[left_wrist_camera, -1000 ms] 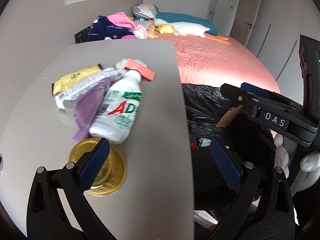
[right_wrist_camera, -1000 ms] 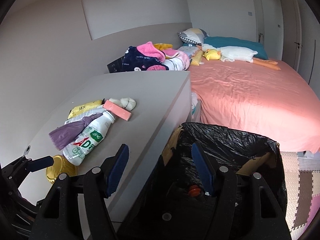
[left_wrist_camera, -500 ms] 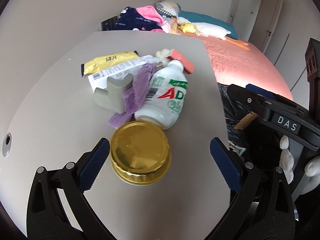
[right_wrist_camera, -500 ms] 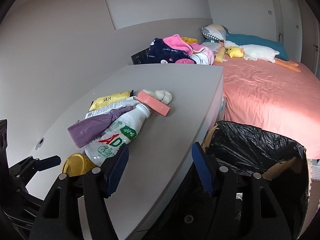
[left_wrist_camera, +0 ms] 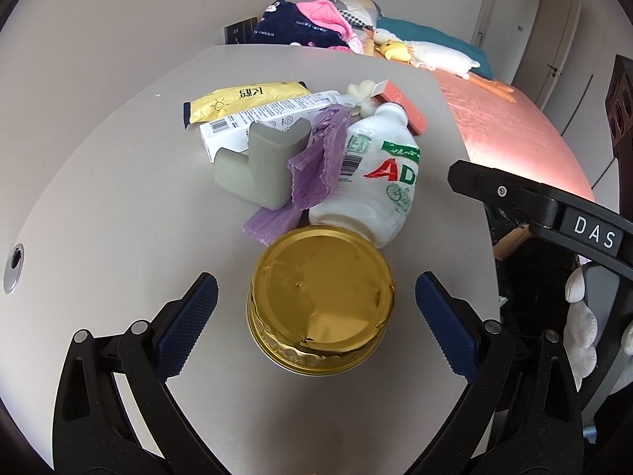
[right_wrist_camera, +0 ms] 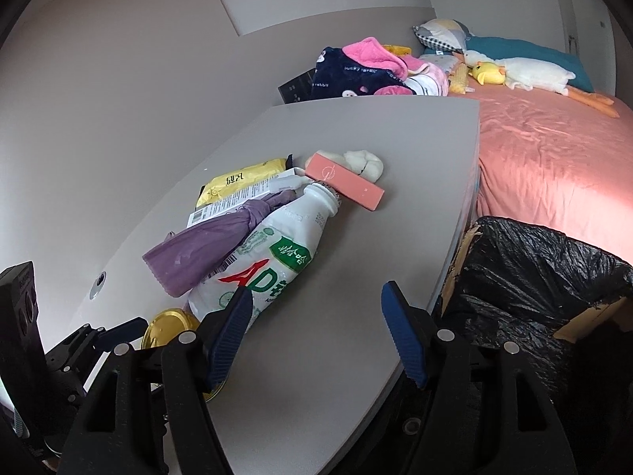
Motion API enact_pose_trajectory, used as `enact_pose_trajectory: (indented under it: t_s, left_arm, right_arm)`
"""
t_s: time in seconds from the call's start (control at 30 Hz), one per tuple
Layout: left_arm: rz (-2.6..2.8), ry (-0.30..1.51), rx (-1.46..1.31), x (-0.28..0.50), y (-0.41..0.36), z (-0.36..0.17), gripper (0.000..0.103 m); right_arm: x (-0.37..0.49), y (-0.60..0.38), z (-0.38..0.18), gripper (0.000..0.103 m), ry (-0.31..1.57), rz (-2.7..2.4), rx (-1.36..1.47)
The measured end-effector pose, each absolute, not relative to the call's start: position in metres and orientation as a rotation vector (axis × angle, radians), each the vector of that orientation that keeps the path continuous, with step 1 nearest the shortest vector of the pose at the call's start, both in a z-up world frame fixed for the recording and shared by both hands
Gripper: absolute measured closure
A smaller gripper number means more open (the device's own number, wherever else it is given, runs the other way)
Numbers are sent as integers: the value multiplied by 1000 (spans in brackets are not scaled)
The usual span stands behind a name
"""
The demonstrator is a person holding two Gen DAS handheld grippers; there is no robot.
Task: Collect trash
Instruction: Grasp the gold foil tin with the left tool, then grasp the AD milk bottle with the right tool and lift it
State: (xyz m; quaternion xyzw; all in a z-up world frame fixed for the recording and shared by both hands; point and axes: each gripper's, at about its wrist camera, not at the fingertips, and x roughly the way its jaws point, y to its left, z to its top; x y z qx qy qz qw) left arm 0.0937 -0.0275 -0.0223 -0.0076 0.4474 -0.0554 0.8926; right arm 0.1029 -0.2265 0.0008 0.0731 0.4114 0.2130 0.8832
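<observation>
Jaws wide on both: left gripper (left_wrist_camera: 316, 312) straddles crinkled round gold foil lid (left_wrist_camera: 320, 301), now centred, nearer; right gripper (right_wrist_camera: 316, 336) empty beside glossy white plastic bottle (right_wrist_camera: 269, 261).

The round tin lid (left_wrist_camera: 320, 301) is shiny gold; the bottle (left_wrist_camera: 370, 182) is white with red letters and a green patch; the crinkly bag (left_wrist_camera: 316, 162) beside it is light purple; the foam corner piece (left_wrist_camera: 261, 162) is grey; the packet (left_wrist_camera: 245, 101) is yellow with black ends; the long box (left_wrist_camera: 269, 118) is white with black stripes; the small box (right_wrist_camera: 344, 180) is pink; the table (left_wrist_camera: 118, 198) is pale grey; the bin bag (right_wrist_camera: 530, 277) is black; the bed sheet (right_wrist_camera: 554, 150) is pink; the toy duck (right_wrist_camera: 488, 73) is yellow; the gripper pads (left_wrist_camera: 186, 326) are dark blue.
</observation>
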Motion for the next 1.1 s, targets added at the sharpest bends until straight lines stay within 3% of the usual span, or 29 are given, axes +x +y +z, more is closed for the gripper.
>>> enact_pose_trajectory:
  t_s: [0.23,0.8,1.03,1.1]
  left_arm:
    - [-110,960,-26,99,-19,-33,30]
    - [-114,942,-15,96,-14,-34,30]
    - [-121,947,-10,98,-14,-34,30]
    - [-125,947,-7,98,-15,-34,30]
  right_arm:
    - [112,-210,-8,35,898,497,176]
    - [139,-194,-25,37,1009,587,398]
    - [150,-192,-30,42,1041,593,504]
    - [154,-192,-31,48,1052,591,528]
